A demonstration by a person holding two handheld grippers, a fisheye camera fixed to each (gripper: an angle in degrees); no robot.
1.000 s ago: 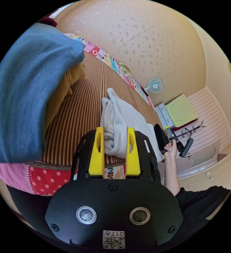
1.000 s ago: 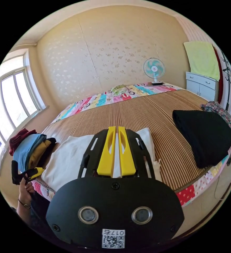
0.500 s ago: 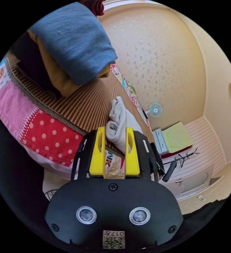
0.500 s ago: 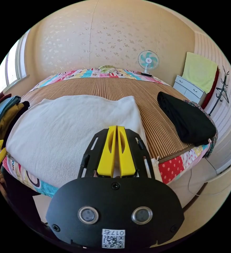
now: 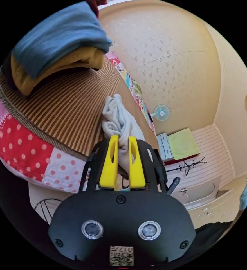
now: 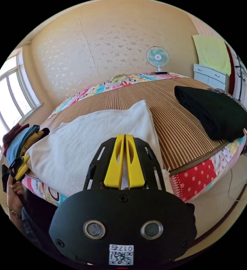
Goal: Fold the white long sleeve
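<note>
While the white long-sleeve garment (image 6: 95, 135) lies spread flat across the brown striped mat on the bed (image 6: 168, 112), the right hand-held gripper (image 6: 125, 161) has its yellow jaws pressed together on the cloth's near edge. At the other end, the left hand-held gripper (image 5: 122, 161) pinches a bunched fold of the same garment (image 5: 119, 126), near a stack of folded blue and mustard clothes (image 5: 58, 42).

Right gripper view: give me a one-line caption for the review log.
Right gripper shut on the white long sleeve spread over the striped bed mat, beside a folded black garment.
</note>
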